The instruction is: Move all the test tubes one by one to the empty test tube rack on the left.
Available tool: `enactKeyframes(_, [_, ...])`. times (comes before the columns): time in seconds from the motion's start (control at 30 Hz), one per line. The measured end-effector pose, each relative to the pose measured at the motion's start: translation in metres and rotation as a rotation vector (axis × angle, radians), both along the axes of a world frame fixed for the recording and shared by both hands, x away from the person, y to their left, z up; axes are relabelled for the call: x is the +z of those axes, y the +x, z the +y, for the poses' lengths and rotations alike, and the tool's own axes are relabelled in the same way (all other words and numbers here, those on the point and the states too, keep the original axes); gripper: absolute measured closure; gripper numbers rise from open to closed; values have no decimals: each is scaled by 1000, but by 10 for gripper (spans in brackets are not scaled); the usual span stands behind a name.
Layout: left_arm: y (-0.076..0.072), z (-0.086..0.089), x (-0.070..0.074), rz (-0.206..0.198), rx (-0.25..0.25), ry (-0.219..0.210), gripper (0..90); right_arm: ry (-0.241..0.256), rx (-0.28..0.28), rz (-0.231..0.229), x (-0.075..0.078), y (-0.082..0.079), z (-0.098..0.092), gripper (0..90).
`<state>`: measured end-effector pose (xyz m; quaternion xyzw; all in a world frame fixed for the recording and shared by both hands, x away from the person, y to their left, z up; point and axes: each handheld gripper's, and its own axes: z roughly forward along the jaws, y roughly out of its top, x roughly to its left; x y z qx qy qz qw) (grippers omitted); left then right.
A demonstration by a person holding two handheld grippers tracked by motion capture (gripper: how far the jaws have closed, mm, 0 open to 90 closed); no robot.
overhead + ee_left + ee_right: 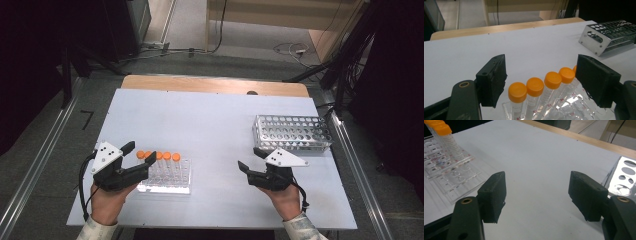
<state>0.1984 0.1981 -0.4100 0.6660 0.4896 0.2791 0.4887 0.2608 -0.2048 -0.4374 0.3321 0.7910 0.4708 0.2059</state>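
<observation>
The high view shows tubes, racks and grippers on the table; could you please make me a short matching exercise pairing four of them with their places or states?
Things:
1. orange-capped tubes
2. metal rack
3. left gripper
4. right gripper

Places or states:
A. empty, at the table's far right
B. open, over bare table surface between the two racks
C. standing in a row in the clear plastic rack
D. open, jaws either side of the tube row

Pairs: 1-C, 2-A, 3-D, 4-B
</observation>
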Motion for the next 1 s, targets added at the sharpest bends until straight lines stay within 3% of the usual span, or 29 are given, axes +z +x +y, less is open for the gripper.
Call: enactKeyframes(1.0, [-15,21,-2,-9,51,-12,254,11,-91,-13,2,-2,-35,290])
